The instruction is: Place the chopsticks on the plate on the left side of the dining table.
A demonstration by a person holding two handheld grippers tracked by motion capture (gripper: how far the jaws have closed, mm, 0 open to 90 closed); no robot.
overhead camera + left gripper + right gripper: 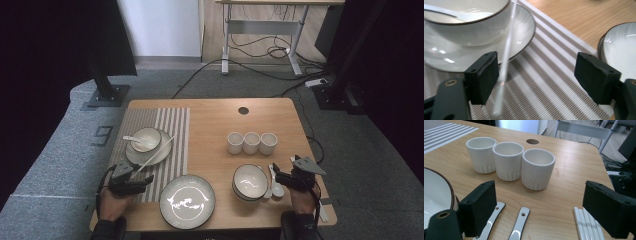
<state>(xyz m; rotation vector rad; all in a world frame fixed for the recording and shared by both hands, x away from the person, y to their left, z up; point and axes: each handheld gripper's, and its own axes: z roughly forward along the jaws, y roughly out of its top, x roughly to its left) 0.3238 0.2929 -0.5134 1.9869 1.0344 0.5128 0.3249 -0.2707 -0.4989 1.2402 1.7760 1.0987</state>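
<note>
The table (210, 120) is being laid for a meal. A white chopstick (505, 62) is leaned from the striped mat (544, 82) onto the rim of the saucer (522, 37). It lies between the spread jaws of the left gripper (536, 80), just beside one pad, and is not pinched. It should be left settled, and the hand drawn back gently. The right gripper (541, 212) is held spread, pinching nothing. Three cups (509, 161) are counted, and two spoon handles (506, 222).
</note>
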